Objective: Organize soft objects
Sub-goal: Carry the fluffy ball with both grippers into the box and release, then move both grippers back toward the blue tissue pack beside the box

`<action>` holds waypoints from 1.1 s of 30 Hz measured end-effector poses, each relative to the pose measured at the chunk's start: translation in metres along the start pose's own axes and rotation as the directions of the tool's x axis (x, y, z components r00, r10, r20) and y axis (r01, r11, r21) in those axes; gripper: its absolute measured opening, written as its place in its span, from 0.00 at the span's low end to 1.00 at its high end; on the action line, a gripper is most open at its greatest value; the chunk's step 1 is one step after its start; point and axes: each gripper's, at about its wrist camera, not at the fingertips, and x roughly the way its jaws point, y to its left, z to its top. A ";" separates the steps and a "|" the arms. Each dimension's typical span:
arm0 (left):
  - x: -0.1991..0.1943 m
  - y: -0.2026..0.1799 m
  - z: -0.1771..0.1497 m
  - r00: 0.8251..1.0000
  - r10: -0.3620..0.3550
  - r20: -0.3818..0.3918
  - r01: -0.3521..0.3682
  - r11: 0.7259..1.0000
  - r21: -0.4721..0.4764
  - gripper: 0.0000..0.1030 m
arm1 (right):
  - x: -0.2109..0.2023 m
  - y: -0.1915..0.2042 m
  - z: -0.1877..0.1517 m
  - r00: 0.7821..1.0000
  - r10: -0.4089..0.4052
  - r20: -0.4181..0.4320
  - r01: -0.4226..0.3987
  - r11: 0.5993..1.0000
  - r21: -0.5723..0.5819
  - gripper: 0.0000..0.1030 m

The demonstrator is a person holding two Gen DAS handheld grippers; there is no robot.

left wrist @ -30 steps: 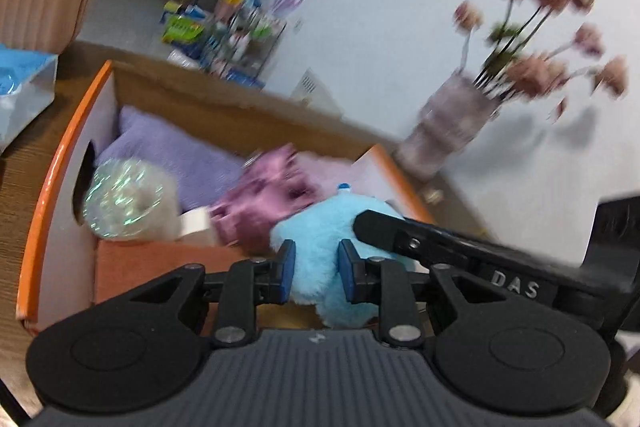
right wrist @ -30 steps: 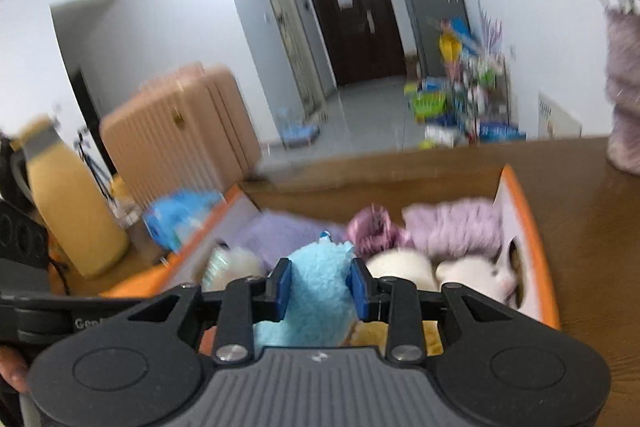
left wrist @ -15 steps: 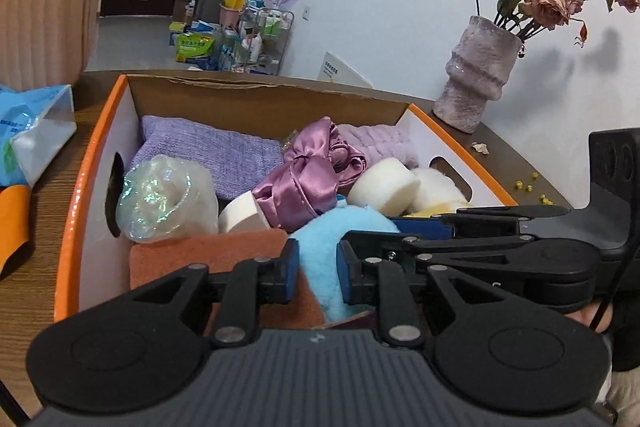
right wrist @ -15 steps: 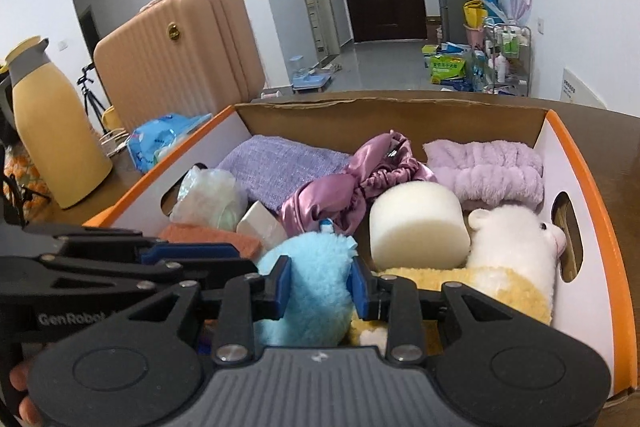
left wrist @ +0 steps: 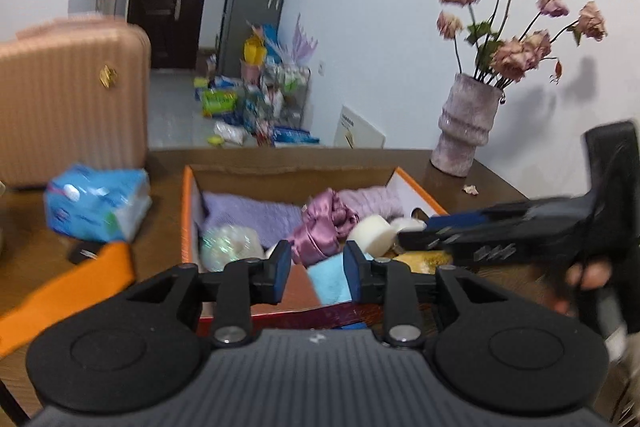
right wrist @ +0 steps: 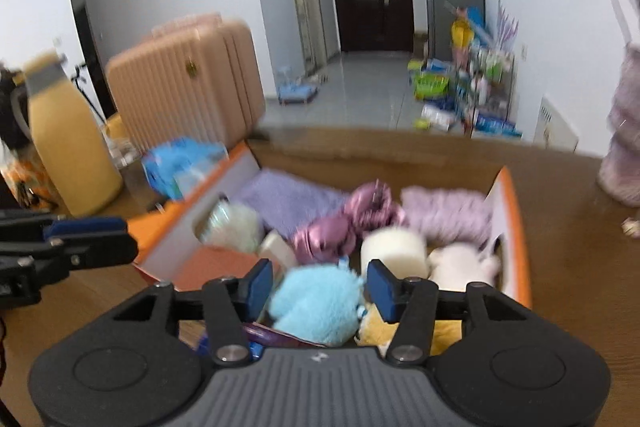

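An orange-edged cardboard box on the wooden table holds soft things: a lilac towel, a purple satin scrunchie, a white sponge roll, a pink fuzzy cloth, a white plush, a yellow plush and a blue plush. My left gripper is open and empty above the box's near edge. My right gripper is open, its fingers either side of the blue plush but apart from it.
A vase of dried flowers stands on the table right of the box. A blue tissue pack, an orange lid and a yellow bottle lie to the left. A pink suitcase stands behind the table.
Both grippers have opened and pulled back up from the box. The blue plush, held between the jaws before, now lies free in the box's near end.
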 end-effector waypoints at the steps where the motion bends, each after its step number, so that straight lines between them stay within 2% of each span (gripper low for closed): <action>1: -0.010 -0.002 0.000 1.000 0.012 0.011 -0.012 1.000 0.010 0.31 | -0.015 0.001 0.003 1.000 -0.006 0.020 0.007 1.000 -0.007 0.52; 3: -0.026 -0.004 -0.002 0.999 0.027 0.024 -0.027 0.999 0.021 0.40 | -0.047 0.003 0.005 0.998 -0.016 0.054 0.018 1.000 -0.026 0.53; 9: -0.069 -0.011 -0.016 0.996 0.076 0.045 -0.078 0.997 0.025 0.48 | -0.118 0.002 -0.006 0.992 -0.049 0.117 0.054 0.998 -0.040 0.56; 14: -0.104 -0.023 -0.034 0.988 0.122 0.092 -0.126 0.991 0.035 0.66 | -0.164 0.005 -0.029 0.982 -0.074 0.173 0.080 0.996 -0.026 0.69; 17: -0.126 -0.033 -0.058 0.980 0.148 0.133 -0.155 0.987 0.039 0.75 | -0.186 0.014 -0.059 0.972 -0.080 0.223 0.088 0.996 -0.026 0.75; 21: -0.154 -0.049 -0.100 0.969 0.167 0.184 -0.177 0.984 0.036 0.82 | -0.206 0.030 -0.114 0.959 -0.076 0.273 0.089 0.995 -0.033 0.80; 24: -0.171 -0.058 -0.133 0.966 0.159 0.203 -0.167 0.986 0.019 0.87 | -0.213 0.046 -0.154 0.958 -0.063 0.280 0.077 0.996 -0.038 0.82; 29: -0.180 -0.055 -0.172 0.978 0.133 0.161 -0.126 0.991 -0.054 0.89 | -0.213 0.062 -0.208 0.969 -0.025 0.244 0.028 1.000 -0.010 0.83; 33: -0.172 -0.050 -0.178 0.982 0.136 0.134 -0.130 0.990 -0.050 0.89 | -0.201 0.064 -0.221 0.976 -0.008 0.219 0.003 1.000 0.023 0.83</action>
